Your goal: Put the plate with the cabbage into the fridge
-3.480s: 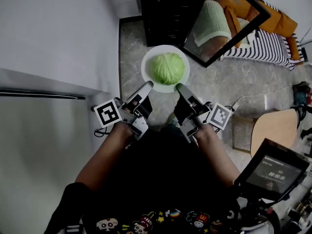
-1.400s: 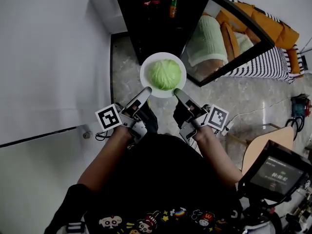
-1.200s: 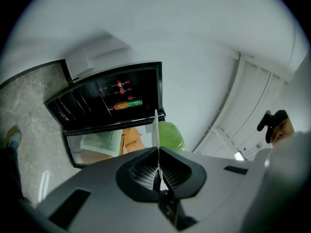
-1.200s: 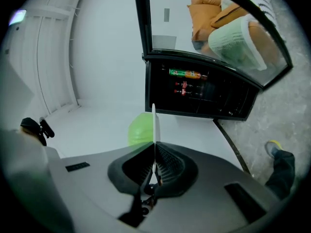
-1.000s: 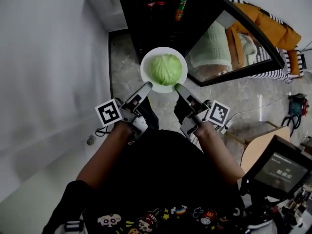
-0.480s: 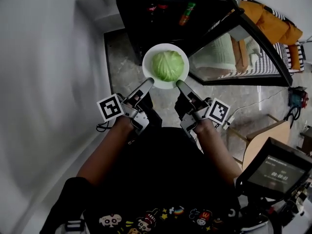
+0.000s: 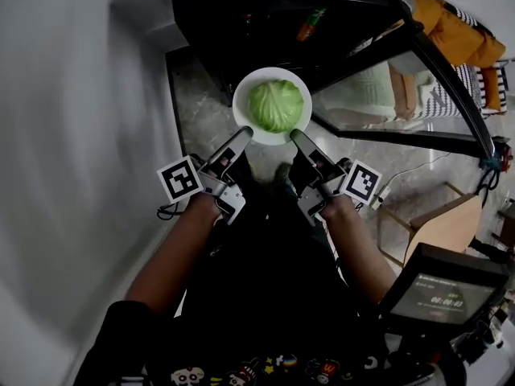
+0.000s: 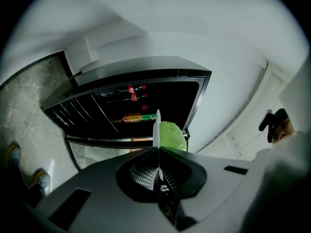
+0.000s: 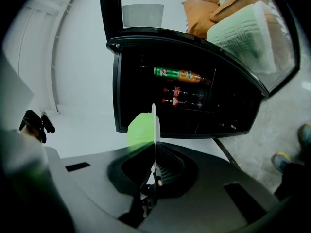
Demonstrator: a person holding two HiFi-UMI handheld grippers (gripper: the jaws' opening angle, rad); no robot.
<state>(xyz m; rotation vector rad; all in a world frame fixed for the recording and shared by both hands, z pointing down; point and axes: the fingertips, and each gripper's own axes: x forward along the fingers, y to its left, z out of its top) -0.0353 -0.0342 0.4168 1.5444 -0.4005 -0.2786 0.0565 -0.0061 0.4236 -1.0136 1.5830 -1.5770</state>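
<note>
Left gripper (image 7: 244, 133), right gripper (image 7: 295, 136) outstretched; both pinch plate (image 7: 241, 95) rim

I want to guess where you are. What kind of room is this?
Probably a living room at home: an open fridge with drink bottles inside stands near an orange-cushioned sofa.
</note>
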